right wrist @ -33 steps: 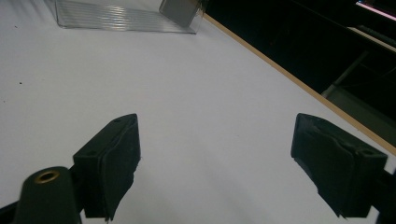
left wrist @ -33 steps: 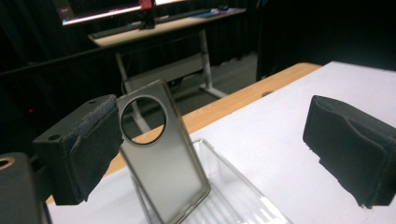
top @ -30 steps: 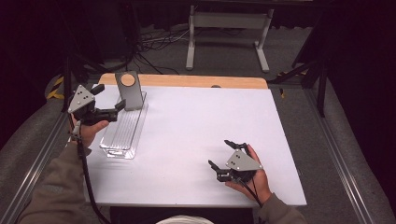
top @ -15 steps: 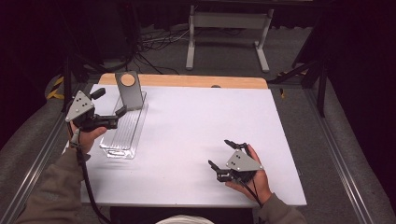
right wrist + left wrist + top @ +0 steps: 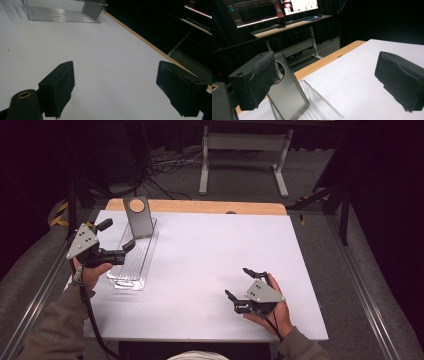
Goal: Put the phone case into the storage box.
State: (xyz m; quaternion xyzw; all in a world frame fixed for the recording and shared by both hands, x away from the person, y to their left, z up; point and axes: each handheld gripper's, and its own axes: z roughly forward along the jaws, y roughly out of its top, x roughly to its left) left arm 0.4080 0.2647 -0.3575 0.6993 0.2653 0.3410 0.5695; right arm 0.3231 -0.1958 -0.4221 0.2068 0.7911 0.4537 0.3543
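One white surface point(image 5: 200, 270) carries a clear ribbed tray point(image 5: 136, 260) at its left, a grey phone point(image 5: 138, 216) leaning upright at the tray's far end. Left gripper point(image 5: 116, 235) hovers beside the tray, spread wide and empty; right gripper point(image 5: 240, 282), near the front edge, likewise.

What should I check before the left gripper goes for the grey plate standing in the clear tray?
1. Left gripper open: ok, jaws wide apart.
2. Flat grey metal plate with a round mark upright in the far end of the clear ribbed plastic tray: ok.
3. Path to the plate unobstructed: ok.
4. Right gripper away from the tray, open on the white table: ok.
5. Plate fixed or loose in tray: cannot tell.
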